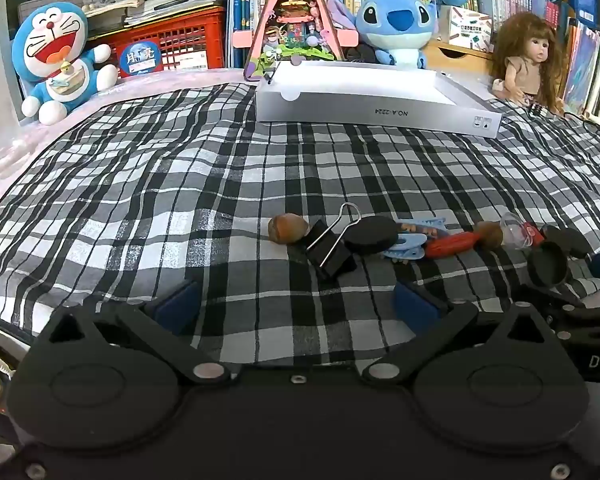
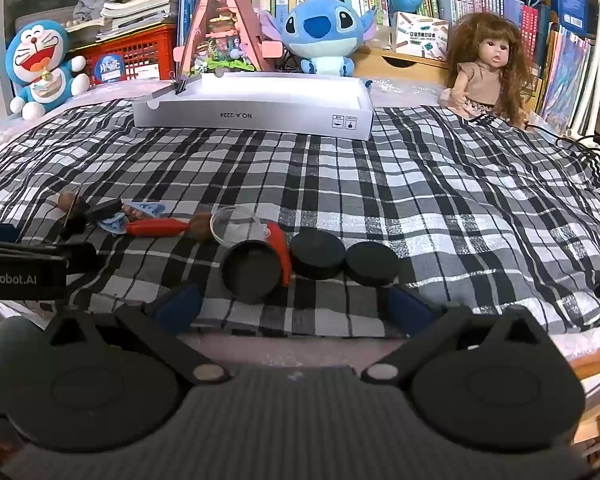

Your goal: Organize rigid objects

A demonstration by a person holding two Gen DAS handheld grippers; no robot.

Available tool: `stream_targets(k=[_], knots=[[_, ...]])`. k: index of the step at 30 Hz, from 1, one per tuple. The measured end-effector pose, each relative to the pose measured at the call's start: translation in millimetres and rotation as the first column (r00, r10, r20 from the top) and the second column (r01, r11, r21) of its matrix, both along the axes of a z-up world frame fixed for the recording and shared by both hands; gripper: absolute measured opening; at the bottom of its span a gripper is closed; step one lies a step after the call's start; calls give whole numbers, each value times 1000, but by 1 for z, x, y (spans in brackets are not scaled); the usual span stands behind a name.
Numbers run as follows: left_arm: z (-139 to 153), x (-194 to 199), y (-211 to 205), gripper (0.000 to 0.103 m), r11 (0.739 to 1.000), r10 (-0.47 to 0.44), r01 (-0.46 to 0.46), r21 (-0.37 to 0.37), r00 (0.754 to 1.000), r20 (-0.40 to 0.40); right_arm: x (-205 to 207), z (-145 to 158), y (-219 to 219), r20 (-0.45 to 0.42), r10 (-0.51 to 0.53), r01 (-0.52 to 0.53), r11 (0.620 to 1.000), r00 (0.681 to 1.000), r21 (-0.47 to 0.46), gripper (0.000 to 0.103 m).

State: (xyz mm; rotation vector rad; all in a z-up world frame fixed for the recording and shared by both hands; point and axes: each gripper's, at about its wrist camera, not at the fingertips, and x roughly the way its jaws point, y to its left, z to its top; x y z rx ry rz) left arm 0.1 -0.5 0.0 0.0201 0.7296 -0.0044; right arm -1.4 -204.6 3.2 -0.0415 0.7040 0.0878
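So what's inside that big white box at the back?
The white box looks open on top, but its front wall hides the bottom. A black clip sits on its left rim. Anything lying inside cannot be seen.

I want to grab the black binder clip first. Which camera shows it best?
The left wrist view: the binder clip lies close ahead, handles and body clear. In the right wrist view it is small at the left edge, hard to make out.

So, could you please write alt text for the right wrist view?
The open right gripper hovers over a plaid cloth, before a row of small items: black lids, a clear dish, an orange tool. A white box and plush toys sit behind.
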Motion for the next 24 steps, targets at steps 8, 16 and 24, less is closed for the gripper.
stream_targets(k=[8, 16, 24], knots=[[-1, 1, -1, 103, 1000, -5, 5, -5, 1000, -7, 1, 0, 1, -3, -2, 2, 1000, 1000, -1, 103], [-3, 1, -1, 103, 1000, -9, 9, -7, 1000, -9, 1, 0, 2, -4, -1, 1, 1000, 1000, -2, 103], [-3, 1, -1, 103, 1000, -8, 7, -7, 1000, -10, 0, 0, 2, -5, -2, 2, 1000, 1000, -3, 103]])
